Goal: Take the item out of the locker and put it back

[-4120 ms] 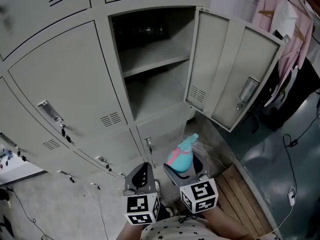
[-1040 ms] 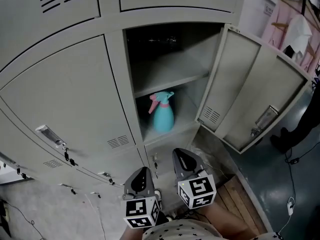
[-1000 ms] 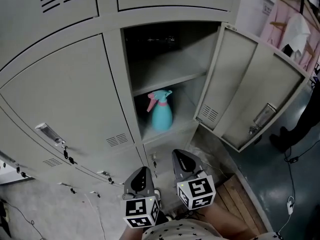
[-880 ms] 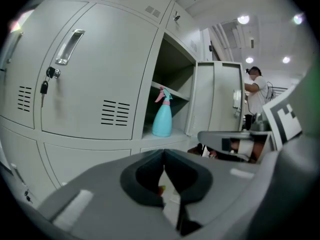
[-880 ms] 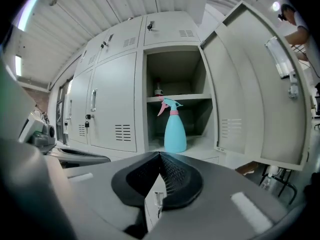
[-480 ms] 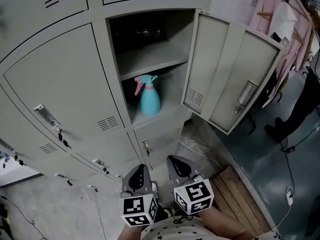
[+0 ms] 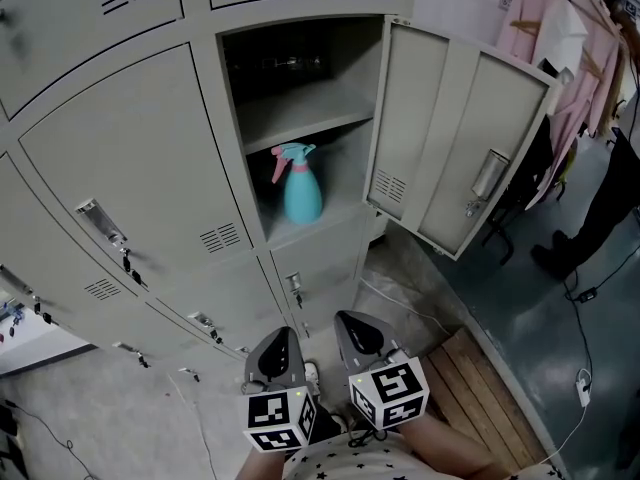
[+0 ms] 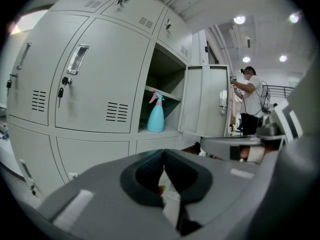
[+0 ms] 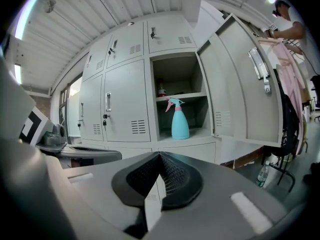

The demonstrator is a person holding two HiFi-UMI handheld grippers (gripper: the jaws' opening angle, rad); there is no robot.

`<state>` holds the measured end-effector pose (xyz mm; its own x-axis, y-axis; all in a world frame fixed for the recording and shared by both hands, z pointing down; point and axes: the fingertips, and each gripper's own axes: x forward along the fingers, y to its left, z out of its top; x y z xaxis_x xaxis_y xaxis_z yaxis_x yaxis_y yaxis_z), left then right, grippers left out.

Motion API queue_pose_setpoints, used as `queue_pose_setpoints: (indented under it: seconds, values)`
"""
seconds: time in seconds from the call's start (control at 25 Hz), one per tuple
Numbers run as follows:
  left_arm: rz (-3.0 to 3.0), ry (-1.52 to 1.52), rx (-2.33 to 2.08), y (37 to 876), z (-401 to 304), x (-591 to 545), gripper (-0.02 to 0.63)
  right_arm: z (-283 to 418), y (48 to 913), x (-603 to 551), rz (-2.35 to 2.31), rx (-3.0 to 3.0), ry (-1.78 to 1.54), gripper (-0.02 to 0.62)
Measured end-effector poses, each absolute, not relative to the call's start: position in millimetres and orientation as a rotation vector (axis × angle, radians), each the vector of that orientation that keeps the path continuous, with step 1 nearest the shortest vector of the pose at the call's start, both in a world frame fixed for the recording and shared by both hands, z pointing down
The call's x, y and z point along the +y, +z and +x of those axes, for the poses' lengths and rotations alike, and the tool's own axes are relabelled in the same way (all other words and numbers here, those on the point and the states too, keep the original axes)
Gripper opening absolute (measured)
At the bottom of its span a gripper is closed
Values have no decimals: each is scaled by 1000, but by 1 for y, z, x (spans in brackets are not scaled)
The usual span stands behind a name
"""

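The left hand-held gripper (image 7: 277,352) and right hand-held gripper (image 7: 357,331) are each pressed together, empty. Far ahead, the teal spray bottle (image 7: 301,183) stands in the open locker (image 7: 345,163), door (image 7: 455,138) swung right. The upper shelf's dark contents are indistinct.

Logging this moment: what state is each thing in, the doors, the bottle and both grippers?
Locker door: swung open.
Bottle: upright inside the open locker, under its shelf, untouched.
Left gripper: shut, empty.
Right gripper: shut, empty.
Neighbouring door: closed.
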<state>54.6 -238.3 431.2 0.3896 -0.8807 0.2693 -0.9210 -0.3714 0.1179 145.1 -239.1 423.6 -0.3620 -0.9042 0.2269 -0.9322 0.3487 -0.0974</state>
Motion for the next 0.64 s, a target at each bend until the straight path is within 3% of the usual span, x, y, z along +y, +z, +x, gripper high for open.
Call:
queue_pose_setpoints:
  seconds: [0.64]
  values:
    - [2406, 229, -1574, 434, 53, -229, 6, 136, 429, -228, 1676, -2463, 327, -3]
